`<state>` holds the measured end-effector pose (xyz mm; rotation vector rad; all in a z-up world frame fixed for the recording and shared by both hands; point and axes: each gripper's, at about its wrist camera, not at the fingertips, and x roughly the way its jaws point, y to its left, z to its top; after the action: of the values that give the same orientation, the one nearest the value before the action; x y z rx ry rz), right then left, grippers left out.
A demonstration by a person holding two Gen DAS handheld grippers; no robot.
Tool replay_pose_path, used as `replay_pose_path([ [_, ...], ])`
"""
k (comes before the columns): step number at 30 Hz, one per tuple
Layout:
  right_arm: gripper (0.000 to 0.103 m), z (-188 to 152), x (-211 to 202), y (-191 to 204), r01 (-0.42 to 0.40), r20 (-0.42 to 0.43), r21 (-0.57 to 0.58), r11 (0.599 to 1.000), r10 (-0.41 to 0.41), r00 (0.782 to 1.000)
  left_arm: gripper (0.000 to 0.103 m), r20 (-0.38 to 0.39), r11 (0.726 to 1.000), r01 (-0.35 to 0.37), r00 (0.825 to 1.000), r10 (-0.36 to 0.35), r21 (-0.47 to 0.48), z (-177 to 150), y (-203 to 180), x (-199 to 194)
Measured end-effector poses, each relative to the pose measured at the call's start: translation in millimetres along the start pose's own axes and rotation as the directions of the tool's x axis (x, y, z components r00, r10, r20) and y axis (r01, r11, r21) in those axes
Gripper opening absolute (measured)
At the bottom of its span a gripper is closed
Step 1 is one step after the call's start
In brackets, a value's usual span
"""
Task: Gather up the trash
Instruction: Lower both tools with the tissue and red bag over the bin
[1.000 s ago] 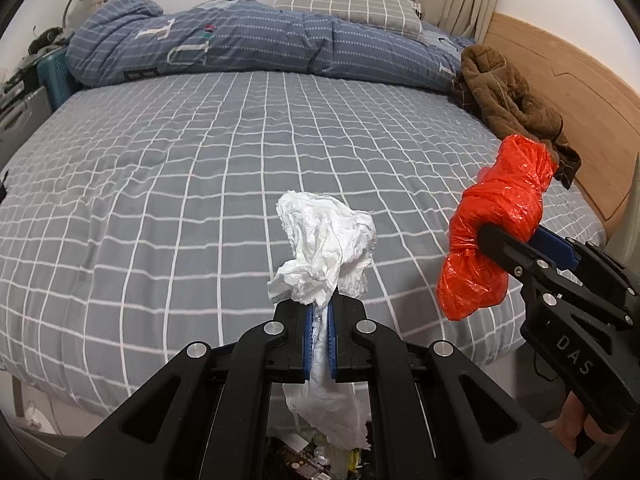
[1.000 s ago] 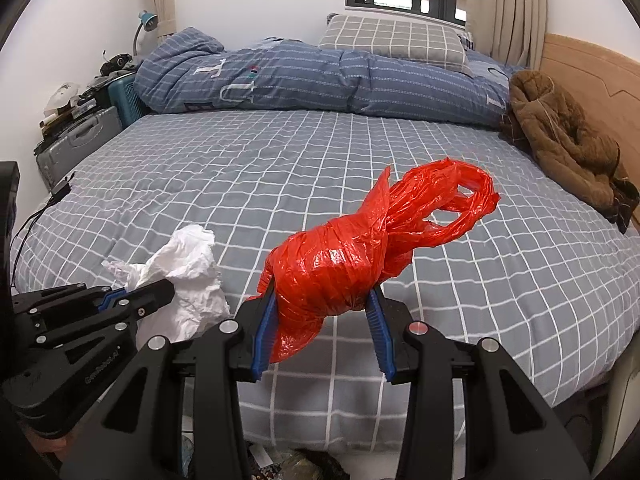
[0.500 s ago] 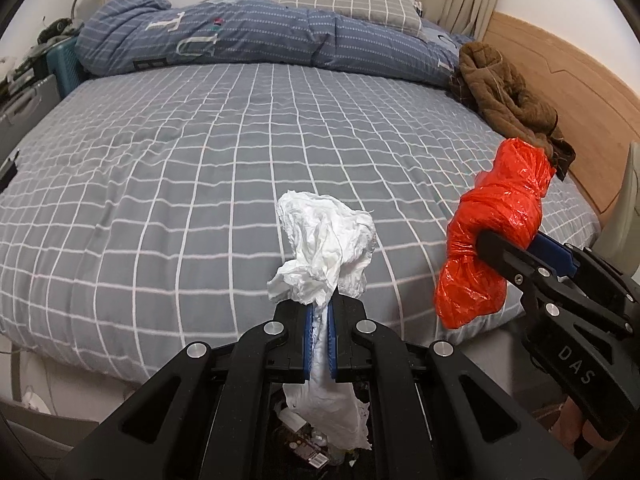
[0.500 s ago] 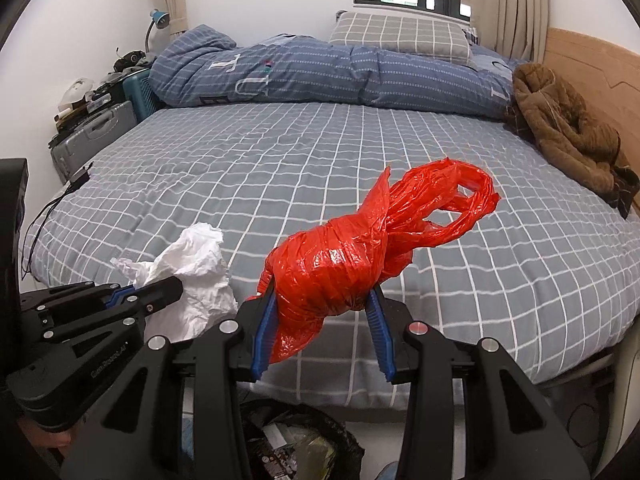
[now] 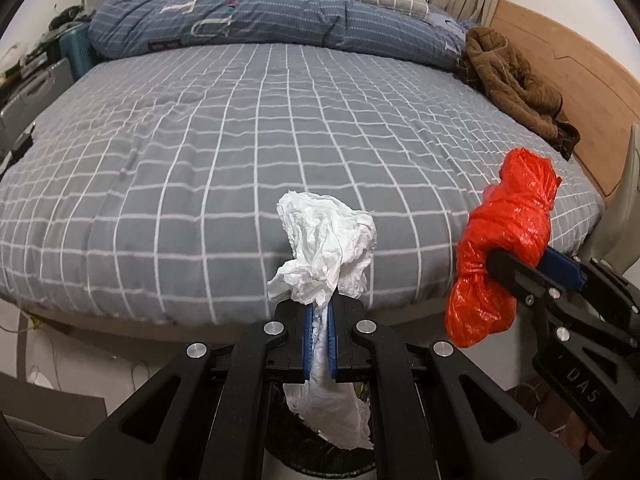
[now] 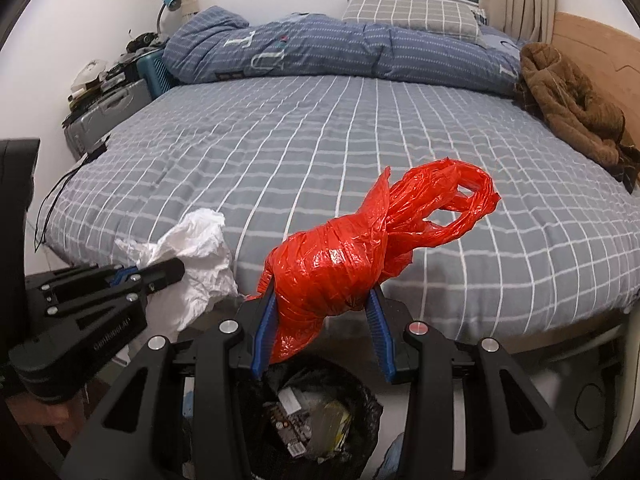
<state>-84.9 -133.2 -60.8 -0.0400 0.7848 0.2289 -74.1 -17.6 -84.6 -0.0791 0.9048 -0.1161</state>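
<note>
Bedroom setting: off the near edge of a grid-patterned grey bed [image 5: 224, 152], a crumpled white tissue [image 5: 326, 240] is pinched between the narrow jaws of the left gripper [image 5: 320, 336], its tail hanging below the fingers. Just beside it to the right, the right gripper [image 6: 322, 334] clamps a knotted red plastic bag [image 6: 340, 264]. Both hang above a black-lined trash bin [image 6: 316, 420] on the floor, already holding scraps. At the bed's far edge lie a blue duvet [image 5: 248, 20] and a brown jacket [image 5: 516, 84].
</note>
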Motion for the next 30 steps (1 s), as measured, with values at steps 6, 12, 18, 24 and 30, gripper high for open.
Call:
replay_pose_path([
  [6,0.039,-23,-5,10,-0.015,-0.032,-0.01,1.0,0.015,0.999,0.005,-0.015,1.0,0.002,1.0,-0.003,-0.022,-23,7,-12],
  [12,0.039,-43,-8,18,-0.024,-0.066,-0.004,1.0,0.023,0.998,0.005,-0.043,0.999,0.001,0.999,-0.003,-0.05,-45,12,-17],
  [18,0.039,-67,-7,18,-0.035,-0.121,0.027,0.999,0.038,0.992,0.005,-0.086,0.997,-0.005,0.996,-0.002,-0.078,-71,16,-17],
  [24,0.039,-90,9,19,-0.041,-0.196,0.036,0.998,0.047,0.98,0.005,-0.132,0.995,-0.021,0.991,0.008,-0.098,-90,25,-4],
  [30,0.039,-108,39,12,-0.048,-0.277,0.069,0.996,0.066,0.959,0.005,-0.174,0.994,-0.051,0.984,0.033,-0.097,-105,37,25],
])
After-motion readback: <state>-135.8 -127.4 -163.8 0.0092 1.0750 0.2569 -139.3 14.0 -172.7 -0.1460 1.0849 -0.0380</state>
